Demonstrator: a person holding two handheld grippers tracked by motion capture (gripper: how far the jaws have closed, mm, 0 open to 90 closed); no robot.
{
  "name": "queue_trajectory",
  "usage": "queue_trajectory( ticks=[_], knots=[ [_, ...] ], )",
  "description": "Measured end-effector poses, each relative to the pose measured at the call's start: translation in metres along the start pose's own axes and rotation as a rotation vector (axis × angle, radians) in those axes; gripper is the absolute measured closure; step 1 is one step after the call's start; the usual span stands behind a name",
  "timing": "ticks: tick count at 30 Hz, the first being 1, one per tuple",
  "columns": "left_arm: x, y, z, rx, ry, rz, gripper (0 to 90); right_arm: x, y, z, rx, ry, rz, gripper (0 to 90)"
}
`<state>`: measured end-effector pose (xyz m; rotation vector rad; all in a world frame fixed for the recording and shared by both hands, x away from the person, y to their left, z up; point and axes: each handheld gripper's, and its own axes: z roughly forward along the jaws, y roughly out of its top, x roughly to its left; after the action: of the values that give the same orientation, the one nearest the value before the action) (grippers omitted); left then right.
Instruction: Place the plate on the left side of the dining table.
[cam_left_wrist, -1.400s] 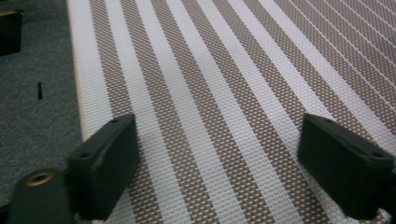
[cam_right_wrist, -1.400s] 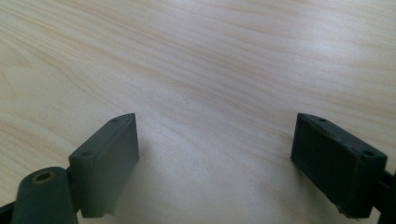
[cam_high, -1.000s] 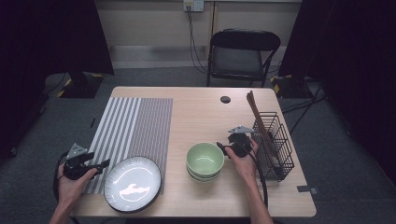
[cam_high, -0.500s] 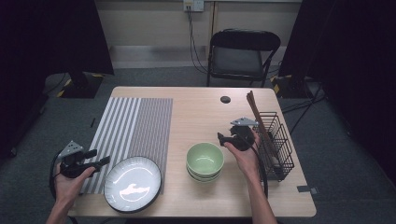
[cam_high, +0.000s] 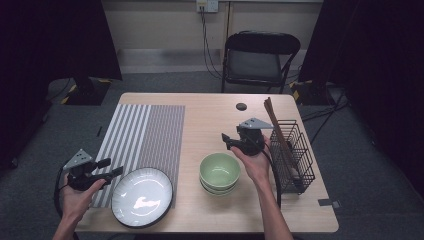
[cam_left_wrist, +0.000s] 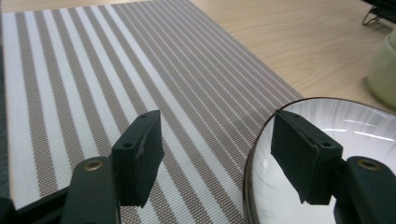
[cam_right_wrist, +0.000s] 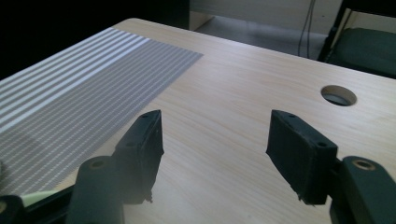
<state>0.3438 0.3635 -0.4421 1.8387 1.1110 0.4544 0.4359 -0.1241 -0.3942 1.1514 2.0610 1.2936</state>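
Left gripper (cam_left_wrist: 215, 158), jaws wide apart, hovers over striped placemat (cam_left_wrist: 93, 79) and white plate (cam_left_wrist: 299, 196).

You are sitting in a studio-like recording room, not a home kitchen: dark curtains (cam_high: 60, 40) hang on both sides and grey carpet (cam_high: 360, 165) covers the floor. Cables (cam_high: 206, 35) drop from a wall socket (cam_high: 207, 5) behind an empty folding chair (cam_high: 260, 60), and your wooden table (cam_high: 210, 115) has a cable hole (cam_high: 241, 106).
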Motion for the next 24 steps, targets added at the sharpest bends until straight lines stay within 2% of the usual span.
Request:
queue_trajectory(
  ticks=[1,2,5,6,8,9,11,12,13,14,15,19,20,21,24],
  knots=[
    [0.000,0.001,0.000,-0.003,-0.006,-0.003,34.1,0.000,0.000,0.000,0.000,0.000,0.000,35.8],
    [-0.001,0.003,-0.001,-0.005,-0.022,0.007,34.8,0.004,0.005,0.000,-0.003,0.029,-0.001,36.4],
    [-0.004,0.004,-0.001,0.000,-0.013,0.018,34.5,0.009,0.008,0.000,-0.002,0.057,-0.012,37.1],
    [-0.005,0.004,-0.001,0.000,-0.022,0.014,34.5,0.015,0.010,0.003,0.006,0.095,-0.009,38.5],
    [-0.007,0.004,-0.001,-0.002,-0.034,0.012,34.6,0.019,0.010,0.004,0.013,0.114,-0.017,38.7],
    [-0.008,0.004,-0.002,0.001,-0.038,0.016,34.6,0.029,0.011,0.007,0.020,0.145,-0.026,39.8],
    [-0.008,0.004,-0.002,0.004,-0.043,0.019,34.6,0.032,0.011,0.008,0.021,0.154,-0.032,40.2],
    [-0.008,0.003,-0.002,-0.002,-0.040,0.017,34.6,0.040,0.014,0.010,0.025,0.172,-0.044,41.8],
    [-0.008,0.003,-0.003,-0.004,-0.048,0.013,34.6,0.040,0.014,0.010,0.025,0.172,-0.044,41.8],
    [-0.008,0.003,-0.003,-0.004,-0.046,0.020,34.6,0.048,0.019,0.012,0.021,0.198,-0.051,42.5],
    [-0.008,0.003,-0.003,-0.004,-0.046,0.020,34.6,0.048,0.019,0.012,0.021,0.198,-0.051,42.5],
    [-0.005,0.002,-0.003,0.004,-0.046,0.007,34.6,0.068,0.032,0.015,0.006,0.250,-0.072,45.0],
    [-0.005,0.002,-0.003,0.004,-0.046,0.007,34.6,0.068,0.032,0.015,0.006,0.250,-0.072,45.0],
    [-0.005,0.002,-0.002,0.004,-0.044,0.009,34.7,0.077,0.036,0.018,0.005,0.274,-0.079,46.4],
    [-0.005,0.001,-0.002,0.004,-0.053,0.005,35.5,0.092,0.041,0.024,0.003,0.313,-0.088,47.4]
  ],
)
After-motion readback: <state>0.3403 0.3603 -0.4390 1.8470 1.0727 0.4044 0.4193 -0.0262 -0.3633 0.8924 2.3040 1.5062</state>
